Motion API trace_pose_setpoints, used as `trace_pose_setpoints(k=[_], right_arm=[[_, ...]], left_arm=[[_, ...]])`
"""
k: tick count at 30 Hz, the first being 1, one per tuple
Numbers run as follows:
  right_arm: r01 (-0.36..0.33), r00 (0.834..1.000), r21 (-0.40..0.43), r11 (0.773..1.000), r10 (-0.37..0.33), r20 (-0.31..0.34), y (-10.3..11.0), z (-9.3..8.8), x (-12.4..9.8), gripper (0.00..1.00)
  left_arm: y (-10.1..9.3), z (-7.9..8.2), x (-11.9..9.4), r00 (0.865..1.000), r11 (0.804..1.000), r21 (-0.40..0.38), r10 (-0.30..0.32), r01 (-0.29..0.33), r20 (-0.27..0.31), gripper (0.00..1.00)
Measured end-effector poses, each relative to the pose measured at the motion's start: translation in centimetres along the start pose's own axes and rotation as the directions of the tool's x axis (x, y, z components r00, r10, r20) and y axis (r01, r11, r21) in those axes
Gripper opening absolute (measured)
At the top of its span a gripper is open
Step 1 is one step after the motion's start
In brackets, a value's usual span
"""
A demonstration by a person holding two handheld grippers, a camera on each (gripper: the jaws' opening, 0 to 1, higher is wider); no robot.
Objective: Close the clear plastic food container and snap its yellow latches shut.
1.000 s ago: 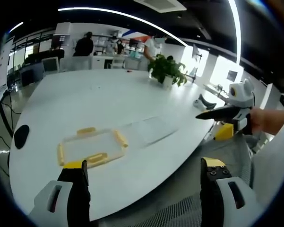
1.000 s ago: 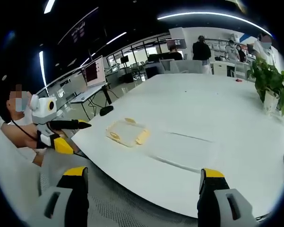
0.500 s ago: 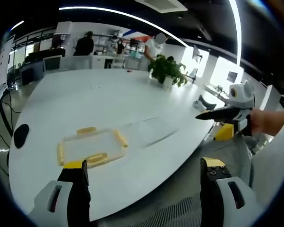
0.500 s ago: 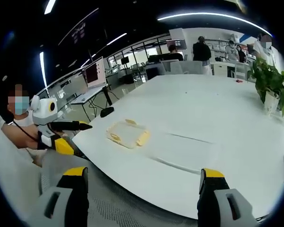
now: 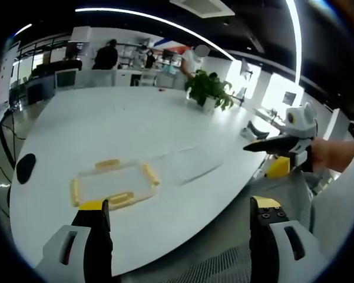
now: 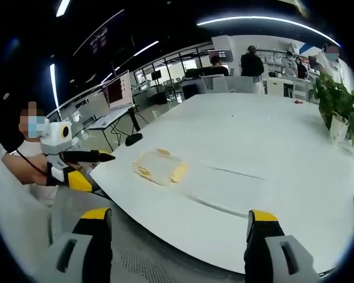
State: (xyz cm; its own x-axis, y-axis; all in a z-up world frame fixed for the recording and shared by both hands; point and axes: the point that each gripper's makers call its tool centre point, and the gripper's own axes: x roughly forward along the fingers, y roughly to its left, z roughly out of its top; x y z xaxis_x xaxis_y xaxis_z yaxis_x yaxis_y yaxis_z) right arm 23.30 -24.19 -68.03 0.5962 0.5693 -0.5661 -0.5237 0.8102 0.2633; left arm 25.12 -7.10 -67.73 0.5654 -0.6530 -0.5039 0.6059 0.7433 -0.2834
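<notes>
the left hand-held gripper [image 5: 175,227] hangs off the near edge of the white table [image 5: 123,118] with its jaws spread wide and nothing between them. the right hand-held gripper [image 6: 174,236] is the same: jaws wide apart, empty, held back from the table edge. each shows in the other's view, raised in the air beside the table, the right one [image 5: 283,143] and the left one [image 6: 76,158], and from there their jaws look drawn to a point, though that is hard to read.

over the last second almost nothing has changed. both views have shifted only a hair, which reads as small hand sway, and neither hand-held gripper has closed in on the work. so the task looks not yet begun.

the clear plastic food container [image 5: 113,183] lies flat on the table near the left side, its yellow latches [image 5: 149,173] folded out around the rim. just beside it, toward the right, lies a clear flat sheet, likely the lid [image 5: 188,162], apart from the container. a potted plant [image 5: 208,88] stands far across the table.

the next move, i judge, is to reach for the lid.
</notes>
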Motion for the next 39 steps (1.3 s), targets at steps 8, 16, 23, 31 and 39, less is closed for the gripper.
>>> trace_pose_setpoints(k=[8, 16, 23, 31, 39], right_arm=[[0.019, 1.0, -0.005, 1.0, -0.019, 0.01, -0.4, 0.4, 0.0, 0.99], [0.004, 1.0, -0.031, 1.0, -0.004, 0.014, 0.0, 1.2, 0.3, 0.99], [-0.001, 1.0, -0.093, 0.996, 0.003, 0.022, 0.3, 2.4, 0.8, 0.98], [-0.041, 0.999, -0.132, 0.99, 0.045, 0.026, 1.4, 3.4, 1.9, 0.95], [-0.093, 0.996, -0.178, 0.98, 0.094, -0.004, 2.4, 4.1, 3.3, 0.92]], left_arm=[[0.1, 0.4, -0.1, 1.0, 1.0, -0.01, -0.005, 0.005, 0.011, 0.98], [1.1, 1.8, -0.1, 1.0, 1.0, 0.012, -0.007, 0.006, 0.021, 0.99], [1.6, 2.3, 0.0, 1.0, 0.999, 0.044, -0.026, 0.026, 0.007, 0.96], [2.6, 3.0, -0.3, 0.999, 0.996, 0.077, -0.053, 0.053, 0.0, 0.94], [3.9, 3.6, -0.5, 0.997, 0.989, 0.128, -0.069, 0.071, -0.02, 0.93]])
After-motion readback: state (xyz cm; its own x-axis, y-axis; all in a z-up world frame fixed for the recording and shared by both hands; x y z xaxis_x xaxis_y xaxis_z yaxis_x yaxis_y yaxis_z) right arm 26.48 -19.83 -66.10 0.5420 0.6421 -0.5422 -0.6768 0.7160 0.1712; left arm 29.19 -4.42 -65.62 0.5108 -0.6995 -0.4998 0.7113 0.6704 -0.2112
